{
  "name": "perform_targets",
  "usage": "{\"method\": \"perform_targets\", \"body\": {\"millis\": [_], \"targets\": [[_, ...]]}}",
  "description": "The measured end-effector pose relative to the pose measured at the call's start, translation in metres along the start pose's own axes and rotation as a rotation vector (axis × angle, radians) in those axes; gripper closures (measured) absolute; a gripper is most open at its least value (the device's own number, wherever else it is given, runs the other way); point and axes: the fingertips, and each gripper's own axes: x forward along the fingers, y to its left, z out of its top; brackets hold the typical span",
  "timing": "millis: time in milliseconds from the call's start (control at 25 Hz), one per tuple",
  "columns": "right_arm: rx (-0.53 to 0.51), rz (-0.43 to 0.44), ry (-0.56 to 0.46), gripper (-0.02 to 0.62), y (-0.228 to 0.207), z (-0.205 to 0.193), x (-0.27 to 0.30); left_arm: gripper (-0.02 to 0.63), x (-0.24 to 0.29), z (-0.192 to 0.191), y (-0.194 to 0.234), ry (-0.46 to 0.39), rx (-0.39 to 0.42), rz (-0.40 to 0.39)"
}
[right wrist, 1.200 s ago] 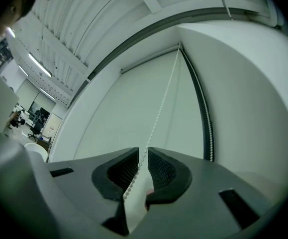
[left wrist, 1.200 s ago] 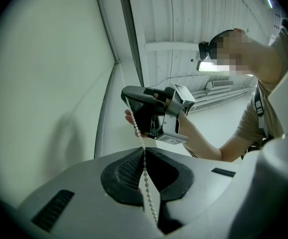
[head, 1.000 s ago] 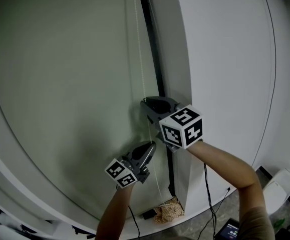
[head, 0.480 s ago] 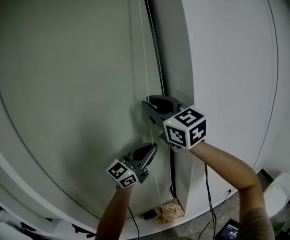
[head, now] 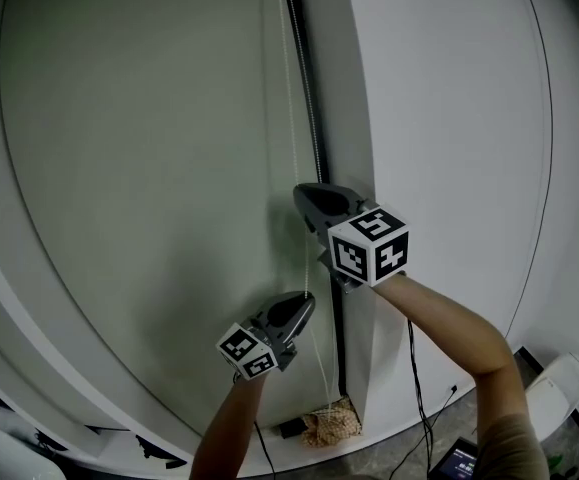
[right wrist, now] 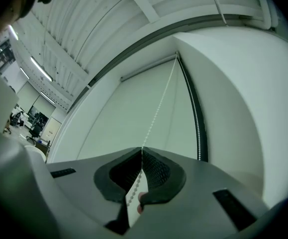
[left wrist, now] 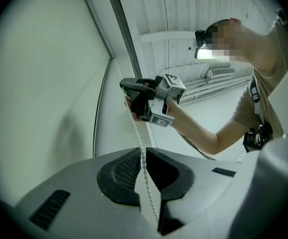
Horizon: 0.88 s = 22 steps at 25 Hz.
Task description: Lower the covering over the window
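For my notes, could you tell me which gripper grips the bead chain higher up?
The right gripper, its jaws closing on the bead chain above the left gripper.

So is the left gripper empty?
No, the left gripper has its fingers pinched on the chain, which runs up between them.

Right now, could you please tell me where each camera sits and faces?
Head view: worn on the head, facing the pale green roller blind and white bead chain; both forearms, left tool and right tool show.
Left gripper view: on the left tool, looking up along jaws pinching the chain; right tool and person show.
Right gripper view: on the right tool, looking up the chain between its closing jaws.
Shared: all three show the chain.
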Motion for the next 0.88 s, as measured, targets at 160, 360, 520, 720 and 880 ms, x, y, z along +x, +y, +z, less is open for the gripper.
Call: {"method": "perform_targets", "body": {"millis": [160, 360, 520, 720, 880], "targets": [[-0.008, 0.006, 0.0, 0.584, 0.001, -0.003, -0.004, 0.497, -0.008, 0.055, 0.027, -0.155, -0.046, 0.087], [0.003, 0.045, 0.056, 0.584, -0.002, -0.007, -0.063, 0.463, 0.037, 0.163, 0.004, -0.272, 0.066, 0.162], [0.016, 0.106, 0.101, 0.584, 0.012, -0.018, -0.097, 0.463, 0.1, 0.203, -0.019, -0.14, 0.184, 0.164], [0.04, 0.136, 0.109, 0.584, 0.029, -0.021, -0.09, 0.565, 0.118, 0.211, 0.004, -0.025, 0.18, 0.23], [0.068, 0.16, 0.129, 0.584, 0.032, -0.022, -0.085, 0.579, 0.114, 0.209, 0.01, -0.054, 0.133, 0.229]]}}
